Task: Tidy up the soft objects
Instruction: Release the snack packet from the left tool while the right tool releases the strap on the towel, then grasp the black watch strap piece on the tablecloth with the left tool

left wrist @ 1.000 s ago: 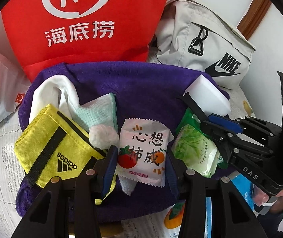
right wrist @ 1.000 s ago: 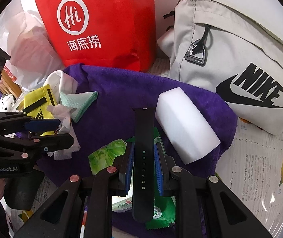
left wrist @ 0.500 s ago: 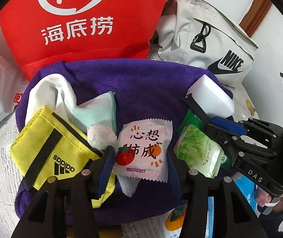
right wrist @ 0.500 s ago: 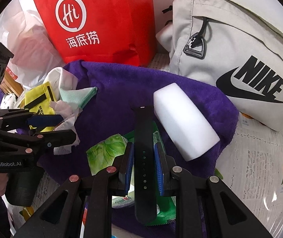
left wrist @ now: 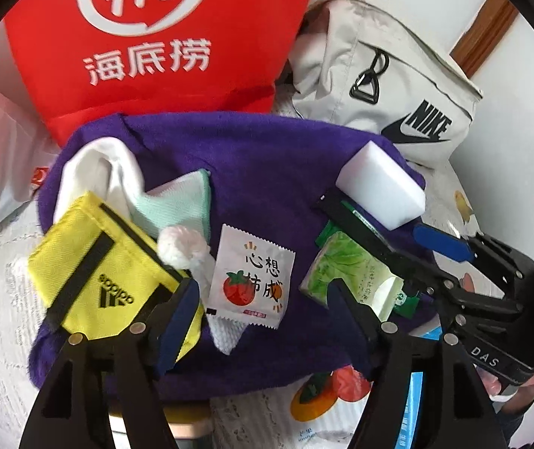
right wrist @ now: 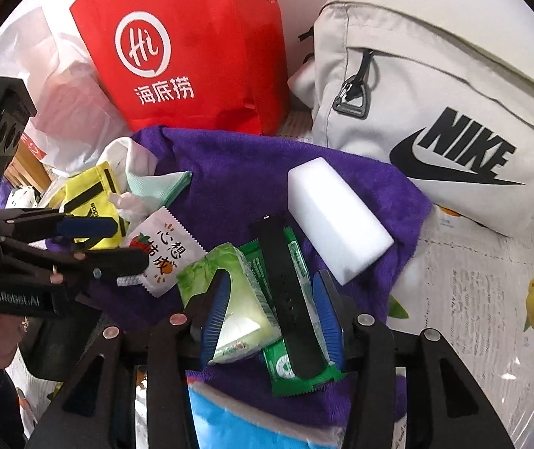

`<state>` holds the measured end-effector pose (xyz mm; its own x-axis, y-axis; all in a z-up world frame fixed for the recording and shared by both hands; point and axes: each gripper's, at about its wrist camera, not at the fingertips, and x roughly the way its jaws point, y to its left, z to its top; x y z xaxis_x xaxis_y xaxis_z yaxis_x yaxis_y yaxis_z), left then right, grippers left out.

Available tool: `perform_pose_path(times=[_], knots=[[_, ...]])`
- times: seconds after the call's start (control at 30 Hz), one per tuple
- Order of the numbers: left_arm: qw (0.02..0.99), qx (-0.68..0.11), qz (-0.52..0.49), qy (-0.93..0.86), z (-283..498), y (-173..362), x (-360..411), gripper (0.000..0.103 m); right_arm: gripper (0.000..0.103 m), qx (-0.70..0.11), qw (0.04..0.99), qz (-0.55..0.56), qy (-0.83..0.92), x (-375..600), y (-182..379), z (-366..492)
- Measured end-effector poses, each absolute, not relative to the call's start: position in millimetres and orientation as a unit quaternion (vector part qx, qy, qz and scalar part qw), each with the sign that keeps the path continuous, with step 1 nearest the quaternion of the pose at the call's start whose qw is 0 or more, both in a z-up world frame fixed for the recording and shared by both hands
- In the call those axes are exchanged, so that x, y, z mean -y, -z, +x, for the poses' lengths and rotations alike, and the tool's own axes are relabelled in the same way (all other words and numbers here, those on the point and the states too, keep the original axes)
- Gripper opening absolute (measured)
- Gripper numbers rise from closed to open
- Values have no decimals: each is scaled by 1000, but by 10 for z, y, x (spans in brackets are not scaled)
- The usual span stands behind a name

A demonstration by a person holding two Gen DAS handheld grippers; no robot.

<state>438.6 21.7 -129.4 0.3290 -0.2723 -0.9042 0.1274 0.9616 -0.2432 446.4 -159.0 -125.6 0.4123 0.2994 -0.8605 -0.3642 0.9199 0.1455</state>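
In the left wrist view, the left tongs [left wrist: 263, 295] stand wide apart with nothing between them, hovering over a purple towel [left wrist: 267, 164] that carries the soft things. A white snack packet [left wrist: 252, 277] printed with a strawberry lies just ahead of the gap, a yellow Adidas pouch [left wrist: 98, 265] sits by the left finger, and a mint cloth [left wrist: 177, 202] and a white cotton ball [left wrist: 181, 243] rest beside it. A white sponge block [left wrist: 379, 187] lies at the towel's right side, near a green tissue pack [left wrist: 349, 273]. A red bag [left wrist: 162, 37] and a beige Nike bag [left wrist: 398, 86] stand behind. In the right wrist view, the right tongs [right wrist: 272, 314] are also spread open, holding nothing; a black watch strap [right wrist: 285, 280] lies loose between the blue pads on a green wrapper [right wrist: 297, 366], with the tissue pack [right wrist: 229, 280] under the left finger. The sponge block [right wrist: 334, 213] rests just beyond on the towel [right wrist: 248, 172], which lies on a fruit-patterned counter [right wrist: 491, 299].
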Motion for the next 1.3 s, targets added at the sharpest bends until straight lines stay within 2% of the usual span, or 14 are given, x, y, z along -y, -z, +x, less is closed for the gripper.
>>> perform_pose_path(times=[0.33,0.73,1.1,1.3], knots=[[830,-545,-50,106,3956,896,-277,69,46,-484,851,-7,-203,1701,950,4021],[843,-529,-34,91,2928,624,-329,69,46,-475,855,1,-211,1773,690,3117],[839,-535,-36,92,2152,818,-307,69,46,-469,857,12,-214,1830,627,2431],[830,-551,-34,86,1883,1138,-245,69,46,-477,855,6,-201,1877,704,2192]])
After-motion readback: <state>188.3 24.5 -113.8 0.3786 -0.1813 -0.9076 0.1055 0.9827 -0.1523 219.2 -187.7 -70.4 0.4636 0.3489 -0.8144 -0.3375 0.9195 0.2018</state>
